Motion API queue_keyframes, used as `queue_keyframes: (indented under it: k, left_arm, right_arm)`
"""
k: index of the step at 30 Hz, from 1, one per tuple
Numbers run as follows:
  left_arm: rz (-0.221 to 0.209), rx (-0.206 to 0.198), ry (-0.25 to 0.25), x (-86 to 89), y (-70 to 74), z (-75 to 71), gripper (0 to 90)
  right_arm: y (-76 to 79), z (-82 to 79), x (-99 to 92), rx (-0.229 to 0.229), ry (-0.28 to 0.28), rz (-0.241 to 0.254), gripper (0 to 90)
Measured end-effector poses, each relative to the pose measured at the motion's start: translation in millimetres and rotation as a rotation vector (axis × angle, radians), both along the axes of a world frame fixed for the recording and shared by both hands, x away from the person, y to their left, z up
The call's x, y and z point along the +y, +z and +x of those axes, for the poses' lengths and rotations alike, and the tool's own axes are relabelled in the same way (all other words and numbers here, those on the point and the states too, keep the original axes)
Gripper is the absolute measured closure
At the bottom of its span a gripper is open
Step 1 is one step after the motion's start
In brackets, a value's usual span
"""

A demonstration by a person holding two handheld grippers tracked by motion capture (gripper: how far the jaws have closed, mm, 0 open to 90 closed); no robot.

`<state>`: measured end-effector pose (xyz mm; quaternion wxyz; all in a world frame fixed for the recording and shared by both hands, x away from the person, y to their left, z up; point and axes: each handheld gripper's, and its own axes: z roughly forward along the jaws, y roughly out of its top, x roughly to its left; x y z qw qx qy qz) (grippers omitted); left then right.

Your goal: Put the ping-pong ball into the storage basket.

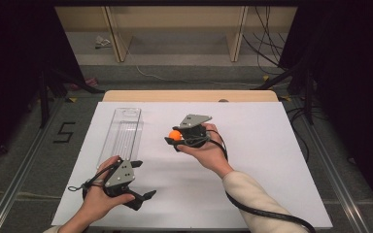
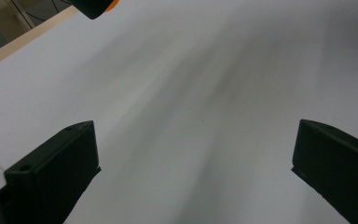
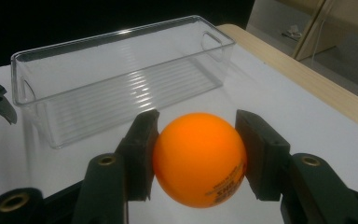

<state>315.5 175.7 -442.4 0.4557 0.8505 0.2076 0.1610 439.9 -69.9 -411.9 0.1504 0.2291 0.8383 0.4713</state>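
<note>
Your right gripper (image 3: 198, 154) pinches one orange ball (image 3: 199, 159) above the white tabletop (image 1: 252, 145); one clear bin (image 3: 121, 79) lies just beyond, unobstructed. Your left gripper (image 1: 138, 182) rests with jaws spread beside the bin.

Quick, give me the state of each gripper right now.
Left gripper: open, nothing between its jaws, low over the white table.
Right gripper: shut on the orange ball, beside the clear bin.

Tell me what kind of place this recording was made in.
Probably a lab or data-recording setup: a table with a plain white cover, dark curtains on both sides, loose cables on the floor, and bare wooden shelving behind.
</note>
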Motion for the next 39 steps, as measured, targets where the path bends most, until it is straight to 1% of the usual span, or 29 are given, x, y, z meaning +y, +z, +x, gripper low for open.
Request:
queue_keyframes:
  k: [15,28,39]
  left_arm:
    - [0.0,0.001,0.0,-0.1,-0.2,0.0,0.0]
    - [0.001,0.0,-0.002,0.0,0.0,-0.1,0.0]
    - [0.0,0.001,-0.002,-0.3,-0.1,-0.2,0.0]
  right_arm:
    - [-0.3,1.6,5.8,0.0,0.008,0.005,51.5]
    - [-1.1,2.3,14.5,0.006,0.019,0.009,51.5]
    - [-0.4,3.8,16.9,0.007,0.017,0.01,51.4]
